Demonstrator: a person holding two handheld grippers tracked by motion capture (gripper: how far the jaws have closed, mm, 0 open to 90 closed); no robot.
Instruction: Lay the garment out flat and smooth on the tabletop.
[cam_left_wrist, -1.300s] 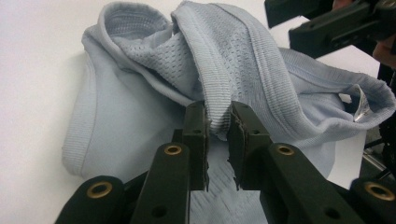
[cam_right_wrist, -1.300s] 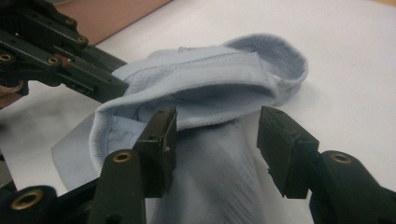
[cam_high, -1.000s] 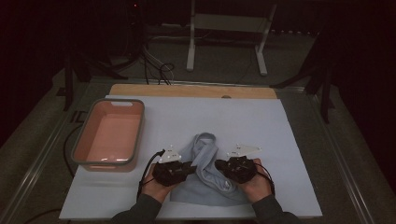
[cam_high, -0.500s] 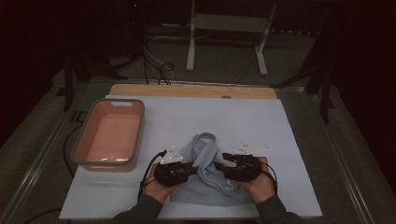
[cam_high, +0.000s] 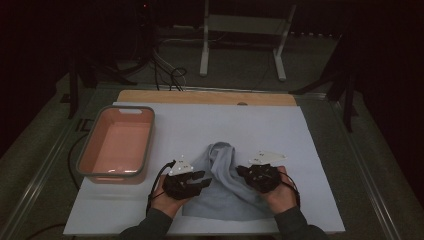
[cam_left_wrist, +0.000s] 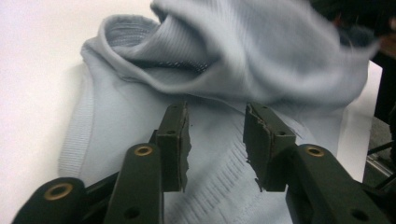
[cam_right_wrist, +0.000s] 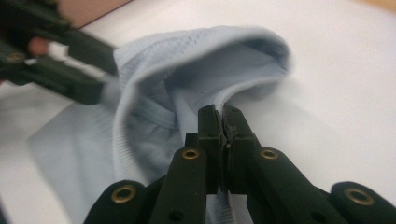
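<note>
A light blue knitted garment (cam_high: 227, 197) lies rumpled on the white sheet (cam_high: 225, 125), with a raised fold in its middle. My left gripper (cam_high: 204, 180) is at its left side. In the left gripper view the left gripper (cam_left_wrist: 217, 112) is open just above the garment (cam_left_wrist: 140, 107). Its jaws have just been opening and nothing is between them. My right gripper (cam_high: 243, 172) is at the fold's right side. In the right gripper view the right gripper (cam_right_wrist: 222, 112) has just closed, and its jaws are together on a ridge of the garment (cam_right_wrist: 154, 93).
A pink tub (cam_high: 145, 150) with a grey rim stands at the sheet's left. A wooden strip (cam_high: 205, 97) runs along the far edge. A metal stand (cam_high: 240, 25) and cables are on the floor beyond. The other hand's gripper (cam_right_wrist: 70, 60) shows at the upper left of the right gripper view.
Both hands have stayed nearly in place at the garment's sides. The right hand shifted slightly. The left jaws look a little wider apart now.
</note>
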